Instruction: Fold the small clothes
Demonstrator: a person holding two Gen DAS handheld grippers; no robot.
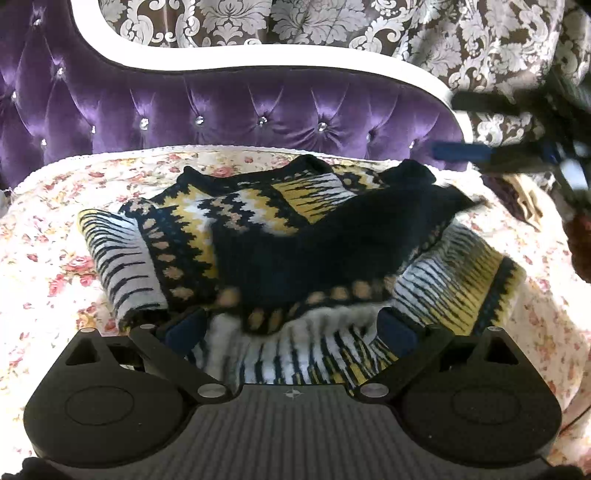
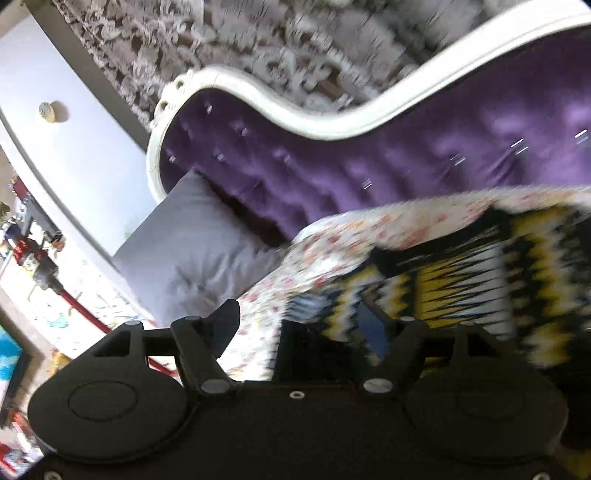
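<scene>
A knitted sweater (image 1: pixel 236 218) in black, yellow and white zigzag bands lies crumpled on the floral bedspread (image 1: pixel 48 266). A dark part is folded across its middle. My left gripper (image 1: pixel 290 328) is low at the sweater's near edge with its jaws wide apart. Striped knit lies between and over its blue pads (image 1: pixel 184 330), which do not pinch it. My right gripper (image 1: pixel 458 127) hangs blurred in the air beyond the sweater's right end, jaws apart and empty. In the right wrist view the same gripper (image 2: pixel 299 325) is open, with the sweater (image 2: pixel 461 273) ahead to the right.
A purple tufted headboard (image 1: pixel 229 110) with a white frame runs behind the bed, and damask wallpaper (image 1: pixel 332 22) lies above it. A grey pillow (image 2: pixel 192 251) leans at the headboard's end. Clutter and a red cable (image 2: pixel 79 304) lie beyond the bed's edge.
</scene>
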